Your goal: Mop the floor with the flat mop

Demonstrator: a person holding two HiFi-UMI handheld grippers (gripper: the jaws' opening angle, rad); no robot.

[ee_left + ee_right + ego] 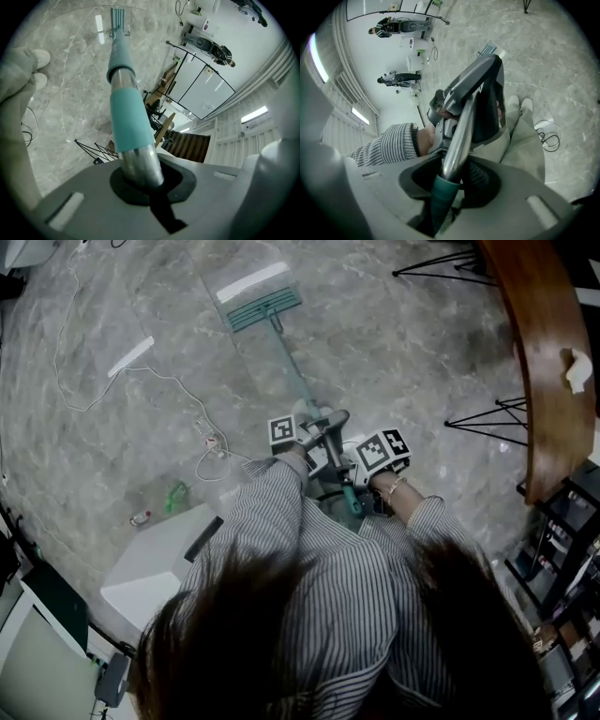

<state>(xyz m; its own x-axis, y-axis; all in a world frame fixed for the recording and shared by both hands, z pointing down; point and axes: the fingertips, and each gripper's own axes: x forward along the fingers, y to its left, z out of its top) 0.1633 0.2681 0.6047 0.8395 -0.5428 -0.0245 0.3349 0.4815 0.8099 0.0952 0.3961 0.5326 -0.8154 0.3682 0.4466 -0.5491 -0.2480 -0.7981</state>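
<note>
The flat mop's teal head (pixel 264 307) lies flat on the grey marble floor (pixel 394 343), far ahead of me. Its pole (pixel 292 371) slants back to my hands. My left gripper (pixel 323 425) is shut on the pole, higher up toward the head. My right gripper (pixel 352 486) is shut on the pole's near end. In the left gripper view the teal and metal pole (pixel 126 108) runs from the left gripper (pixel 140 176) out to the mop head (pixel 117 18). In the right gripper view the right gripper (pixel 451 180) clamps the pole (pixel 459 136) by its teal end cap.
A white cable (pixel 141 379) and plug block (pixel 211 440) trail over the floor at left. A white box (pixel 155 568) and a green bottle (pixel 176 494) lie at lower left. A curved wooden tabletop (pixel 539 362) on black wire legs (pixel 483 418) stands at right. My shoes (pixel 36 58) are beside the pole.
</note>
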